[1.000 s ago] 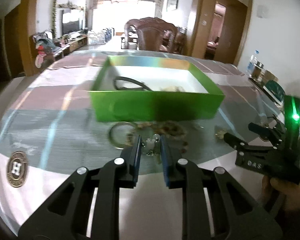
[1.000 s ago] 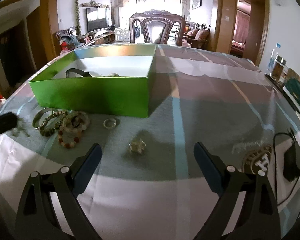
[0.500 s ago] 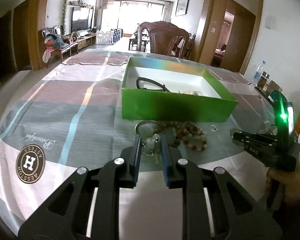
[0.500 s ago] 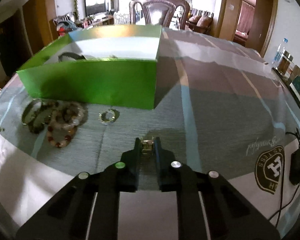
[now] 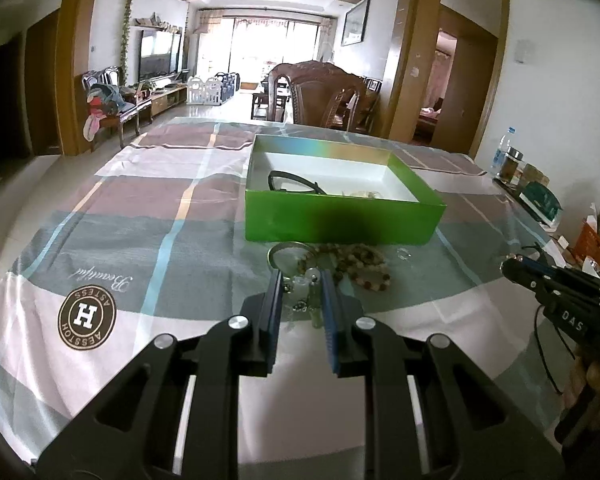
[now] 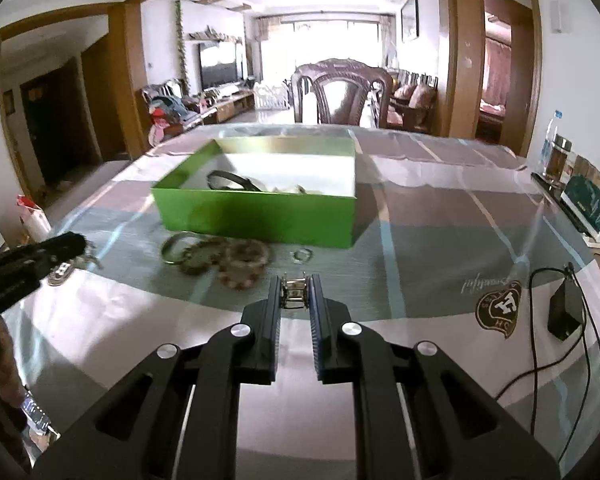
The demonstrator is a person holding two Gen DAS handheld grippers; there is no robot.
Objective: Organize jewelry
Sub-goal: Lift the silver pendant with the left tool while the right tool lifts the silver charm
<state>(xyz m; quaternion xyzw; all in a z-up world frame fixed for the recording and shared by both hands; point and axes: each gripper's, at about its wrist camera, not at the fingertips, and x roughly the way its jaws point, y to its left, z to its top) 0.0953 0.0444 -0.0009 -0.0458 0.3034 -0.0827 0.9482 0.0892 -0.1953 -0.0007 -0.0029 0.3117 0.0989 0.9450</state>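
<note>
A green box (image 5: 340, 220) with a white inside stands mid-table and holds a black band (image 5: 292, 180) and some pale pieces. Before its front wall lie a metal bangle (image 6: 174, 246), beaded bracelets (image 6: 240, 258) and a small ring (image 6: 301, 255). My left gripper (image 5: 301, 280) is shut on a silver charm piece (image 5: 306, 288), raised short of the bracelets (image 5: 360, 266). My right gripper (image 6: 295, 284) is shut on a small gold-and-silver trinket (image 6: 295, 291), held above the cloth. Each gripper shows in the other's view: the right gripper (image 5: 510, 268) at the right, the left gripper (image 6: 76, 242) at the left.
A checked tablecloth (image 5: 160, 220) covers the table. A black adapter (image 6: 564, 312) with its cable lies at the right. Bottles and jars (image 6: 556, 156) and a green-white carton (image 6: 588, 200) line the right edge. A carved wooden chair (image 6: 340, 92) stands behind the far end.
My right gripper shut on the small trinket and lifted it off the cloth. My left gripper, still holding the charm piece, drew back and up from the box.
</note>
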